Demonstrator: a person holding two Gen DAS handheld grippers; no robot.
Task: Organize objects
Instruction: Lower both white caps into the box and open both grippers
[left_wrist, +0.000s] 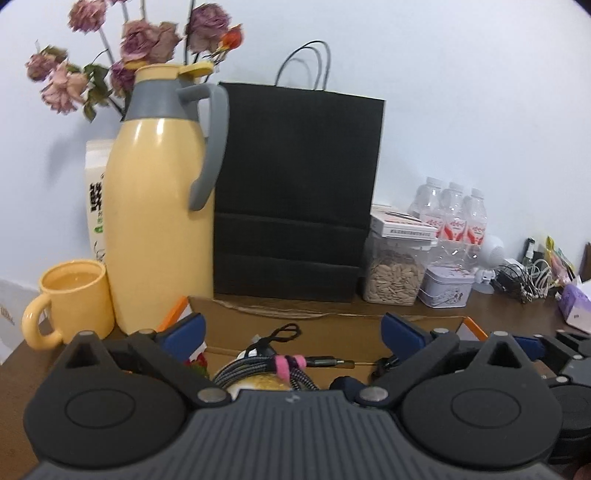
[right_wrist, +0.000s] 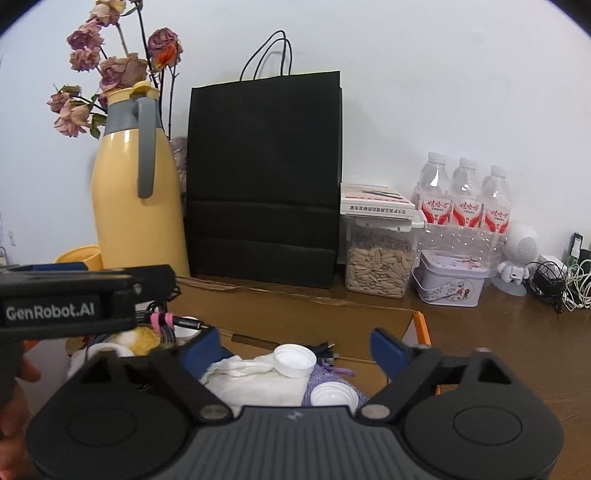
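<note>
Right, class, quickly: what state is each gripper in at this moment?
Left gripper: open, holding nothing.
Right gripper: open, holding nothing.

Hovering my right gripper, jaws spread, over cardboard box holding white cloth, bottle caps.

Soft even indoor light, fisheye-bent edges, dark corners, slight blur.

Brown table with cardboard box
</note>
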